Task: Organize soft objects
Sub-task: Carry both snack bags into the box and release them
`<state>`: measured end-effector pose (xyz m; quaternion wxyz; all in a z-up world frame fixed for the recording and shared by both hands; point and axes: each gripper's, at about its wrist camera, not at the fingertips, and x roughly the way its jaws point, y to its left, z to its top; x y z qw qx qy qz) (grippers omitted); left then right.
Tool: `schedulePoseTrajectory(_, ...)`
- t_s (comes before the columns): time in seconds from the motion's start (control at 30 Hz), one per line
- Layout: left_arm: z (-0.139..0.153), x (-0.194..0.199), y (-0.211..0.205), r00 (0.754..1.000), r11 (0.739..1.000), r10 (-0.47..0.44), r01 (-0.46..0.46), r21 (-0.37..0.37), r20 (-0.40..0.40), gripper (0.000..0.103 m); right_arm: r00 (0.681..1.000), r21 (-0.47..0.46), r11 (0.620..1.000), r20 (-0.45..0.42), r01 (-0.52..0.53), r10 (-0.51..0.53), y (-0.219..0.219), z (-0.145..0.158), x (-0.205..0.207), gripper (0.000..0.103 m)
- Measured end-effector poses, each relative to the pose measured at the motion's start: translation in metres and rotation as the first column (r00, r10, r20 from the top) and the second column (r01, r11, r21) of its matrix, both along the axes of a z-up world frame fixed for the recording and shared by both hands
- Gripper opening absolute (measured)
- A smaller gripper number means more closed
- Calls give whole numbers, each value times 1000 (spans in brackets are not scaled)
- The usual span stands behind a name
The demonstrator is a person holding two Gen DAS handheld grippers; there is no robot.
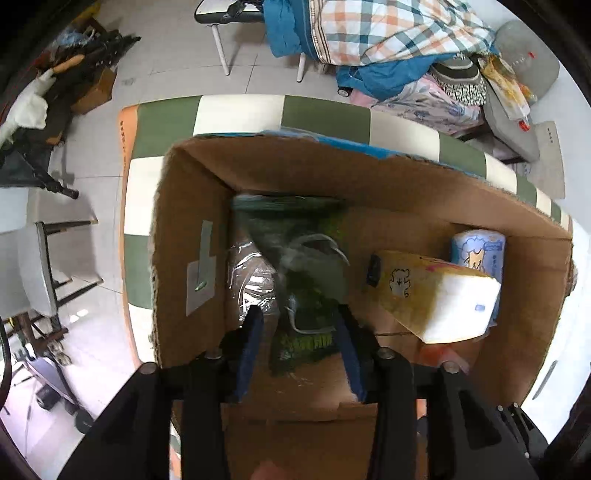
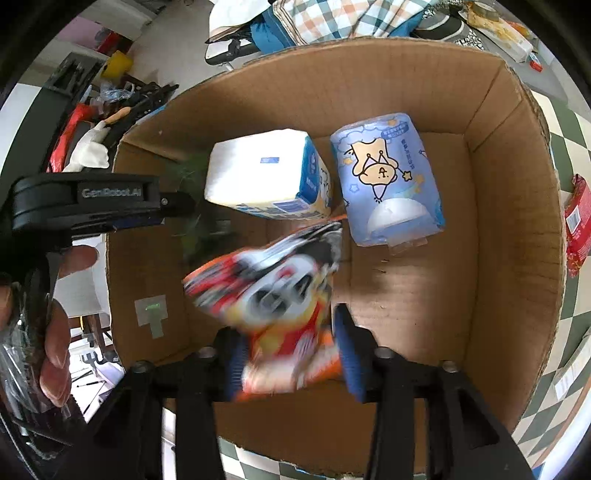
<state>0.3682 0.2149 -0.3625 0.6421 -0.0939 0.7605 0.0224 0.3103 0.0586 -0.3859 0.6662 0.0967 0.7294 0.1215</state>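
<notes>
An open cardboard box [image 1: 369, 173] [image 2: 517, 221] stands on a green-and-white checked cloth. In the left wrist view my left gripper [image 1: 299, 314] reaches into the box's left end, its blue fingers around a blurred green plastic-wrapped bag [image 1: 295, 258]. In the right wrist view my right gripper [image 2: 290, 328] holds a blurred red, orange and white snack bag [image 2: 273, 291] over the box floor. A white tissue pack [image 2: 266, 173] [image 1: 436, 295] and a blue wrapped paper roll [image 2: 388, 181] [image 1: 478, 251] lie in the box. The left gripper's body [image 2: 85, 203] shows at the left.
A red packet [image 2: 576, 225] lies on the cloth right of the box. Behind are a plaid blanket pile [image 1: 388, 33], a grey cushion [image 1: 524, 55], a white table's legs [image 1: 221, 48] and floor clutter [image 1: 74, 74] at the left. A chair [image 1: 44, 258] stands left.
</notes>
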Motion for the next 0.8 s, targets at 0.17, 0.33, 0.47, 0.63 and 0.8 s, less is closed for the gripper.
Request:
schedulePoseTrajectory(0.17,17,-7,9,998,1000,20,-21,13,63,88,1000,-47,999,23,-14,15,-1,6,-4,77)
schedulePoseTrajectory(0.33,31,-28,13,994,999,38,-40,9,105,97,998,-109,993,46,-34,39,-5,16,-9,90)
schedulePoseTrajectory(0.47,42,-49,9,989,998,19,-26,49,144,98,997,-163,985,57,-51,61,-9,21,-13,100)
schedulePoseTrajectory(0.63,56,-77,3,980,996,-2,-15,83,198,98,995,-190,980,72,-58,72,-9,27,-20,100)
schedulePoseTrajectory(0.8,72,-102,-5,968,994,-14,-14,108,251,98,992,-210,976,101,-59,82,-12,37,-34,100)
